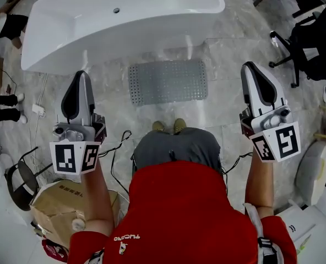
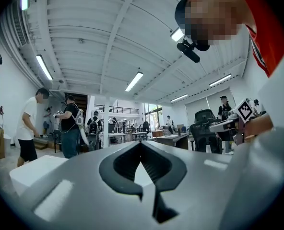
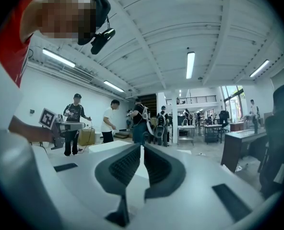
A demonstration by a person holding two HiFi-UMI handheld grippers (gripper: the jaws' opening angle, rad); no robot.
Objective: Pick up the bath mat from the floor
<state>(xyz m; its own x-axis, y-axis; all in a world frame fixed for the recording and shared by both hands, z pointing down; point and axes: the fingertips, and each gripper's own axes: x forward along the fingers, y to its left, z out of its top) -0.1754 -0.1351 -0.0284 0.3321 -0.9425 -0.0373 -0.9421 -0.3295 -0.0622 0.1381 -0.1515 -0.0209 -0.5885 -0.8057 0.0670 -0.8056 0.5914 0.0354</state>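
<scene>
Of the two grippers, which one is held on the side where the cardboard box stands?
The left gripper: the box shows just below it. The right gripper is on the other side of the person, towards a black chair.

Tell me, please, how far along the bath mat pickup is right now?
Nothing looks done yet: the grey bath mat lies flat on the floor beside the bathtub. In hand: nothing; the left gripper and right gripper are held up either side, jaws shut and empty. Left: lowering to the mat, gripping an edge, lifting it.
</scene>
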